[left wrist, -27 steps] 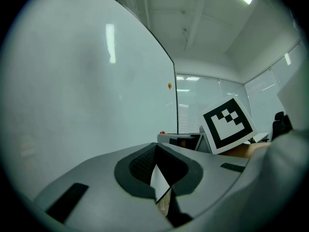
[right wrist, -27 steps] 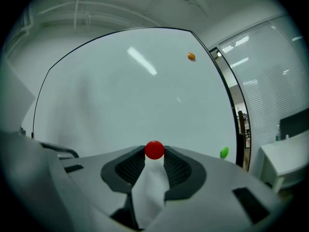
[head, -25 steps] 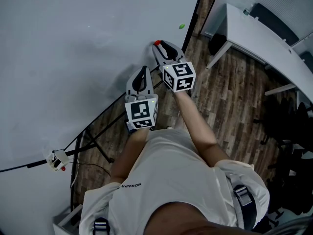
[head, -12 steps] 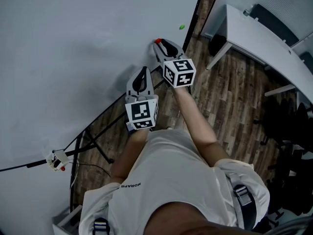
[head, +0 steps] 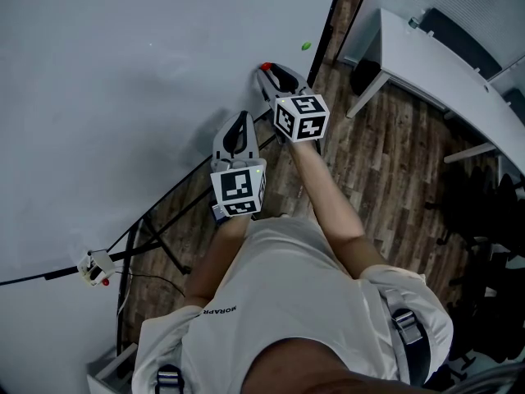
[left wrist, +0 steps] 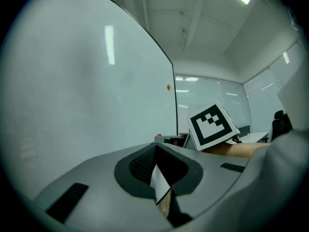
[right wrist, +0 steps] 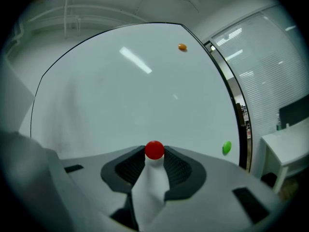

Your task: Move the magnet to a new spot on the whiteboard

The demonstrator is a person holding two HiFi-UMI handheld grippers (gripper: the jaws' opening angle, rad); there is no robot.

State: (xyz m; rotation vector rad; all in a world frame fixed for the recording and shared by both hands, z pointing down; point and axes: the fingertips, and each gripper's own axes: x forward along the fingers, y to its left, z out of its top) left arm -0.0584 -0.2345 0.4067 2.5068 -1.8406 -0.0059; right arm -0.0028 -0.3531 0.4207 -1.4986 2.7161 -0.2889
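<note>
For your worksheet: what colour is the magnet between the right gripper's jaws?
The magnet is red, clearest in the right gripper view.

The right gripper [right wrist: 154, 158] pinches a red magnet [right wrist: 154, 150] before the whiteboard [right wrist: 111, 100], which bears 1 green magnet [right wrist: 227, 147] and 1 orange magnet [right wrist: 182, 47].

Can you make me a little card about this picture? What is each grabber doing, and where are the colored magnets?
Right gripper: jaws closed on the red magnet, right at the whiteboard
Left gripper: jaws together, holding nothing, pointing at the whiteboard
Green magnet: on the whiteboard near its right edge, to the right of the red one
Orange magnet: on the whiteboard, higher than the green one
Task step: red magnet gripped, not yet let go
</note>
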